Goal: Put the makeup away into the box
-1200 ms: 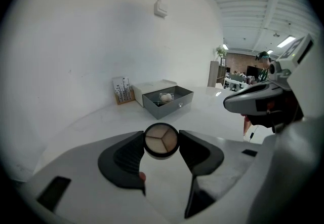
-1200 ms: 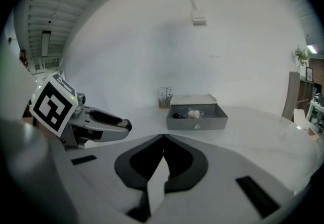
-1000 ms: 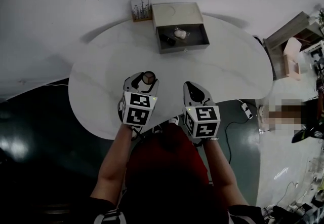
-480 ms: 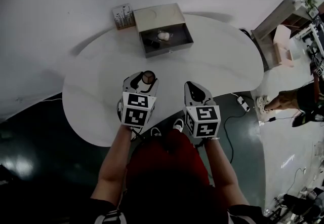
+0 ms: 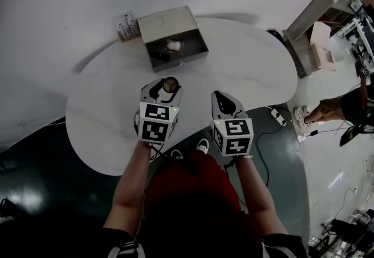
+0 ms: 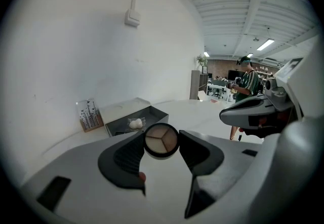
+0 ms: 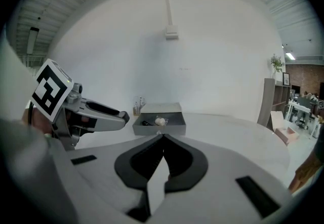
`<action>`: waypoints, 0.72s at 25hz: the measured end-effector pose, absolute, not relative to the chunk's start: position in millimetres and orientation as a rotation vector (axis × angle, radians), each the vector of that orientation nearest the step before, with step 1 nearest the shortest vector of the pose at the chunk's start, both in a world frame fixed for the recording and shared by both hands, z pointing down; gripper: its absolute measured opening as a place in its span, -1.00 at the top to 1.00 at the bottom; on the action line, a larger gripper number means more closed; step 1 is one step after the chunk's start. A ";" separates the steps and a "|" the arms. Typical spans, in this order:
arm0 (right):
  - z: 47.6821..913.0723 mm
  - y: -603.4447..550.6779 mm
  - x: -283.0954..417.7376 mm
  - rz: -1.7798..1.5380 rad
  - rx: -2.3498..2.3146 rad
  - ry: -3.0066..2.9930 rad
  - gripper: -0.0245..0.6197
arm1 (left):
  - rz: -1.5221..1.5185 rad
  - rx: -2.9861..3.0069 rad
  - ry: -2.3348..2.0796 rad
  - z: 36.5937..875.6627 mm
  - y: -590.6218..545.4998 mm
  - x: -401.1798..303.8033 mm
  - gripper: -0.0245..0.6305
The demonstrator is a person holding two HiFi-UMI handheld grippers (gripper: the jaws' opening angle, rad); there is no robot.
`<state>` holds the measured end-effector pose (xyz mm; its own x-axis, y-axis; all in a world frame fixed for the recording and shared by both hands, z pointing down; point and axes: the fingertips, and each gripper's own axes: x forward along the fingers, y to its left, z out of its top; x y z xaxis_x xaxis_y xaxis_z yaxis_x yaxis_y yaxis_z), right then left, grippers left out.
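My left gripper (image 5: 168,85) (image 6: 161,140) is shut on a round makeup compact (image 5: 170,83) (image 6: 161,140) with three beige shades in a black rim, held above the white table (image 5: 245,58). The grey box (image 5: 173,46) (image 6: 132,118) (image 7: 159,122) stands open at the table's far side, its lid tipped back, with a small white item (image 5: 173,46) (image 6: 134,123) and a dark item (image 5: 160,54) inside. Beside the left one, my right gripper (image 5: 222,98) (image 7: 162,138) is shut with nothing between its jaws.
A small card stand (image 5: 127,26) (image 6: 89,115) sits left of the box against the wall. A shelf unit (image 5: 315,23) stands off the table's right end. A person (image 5: 345,108) (image 6: 246,86) stands at the right; cables (image 5: 274,117) lie on the dark floor.
The table and box have shifted left and turned in the head view. Both grippers have kept their places, the left still holding the compact. The person at the right has come further into view.
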<state>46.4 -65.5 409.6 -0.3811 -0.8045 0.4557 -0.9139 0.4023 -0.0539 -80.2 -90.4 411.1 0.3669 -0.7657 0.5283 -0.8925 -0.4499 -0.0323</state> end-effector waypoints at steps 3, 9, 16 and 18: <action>405.4 -76.2 56.3 0.418 1.482 -2.315 0.88 | 0.702 2.363 -1.473 409.2 -99.7 -70.3 0.20; 403.1 -100.4 74.7 0.406 1.471 -2.335 0.88 | 0.708 2.377 -1.513 398.3 -126.0 -52.8 0.20; 398.2 -126.1 88.5 0.378 1.432 -2.379 0.88 | 0.733 2.365 -1.562 392.4 -150.2 -37.9 0.20; 396.2 -133.6 92.2 0.369 1.423 -2.392 0.88 | 0.738 2.366 -1.581 389.1 -157.6 -34.4 0.20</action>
<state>92.2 -133.6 396.2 -0.4452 -0.7969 0.4084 -0.8829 0.4667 -0.0518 -34.4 -157.6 389.1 0.3029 -0.8064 0.5079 -0.9072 -0.4073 -0.1056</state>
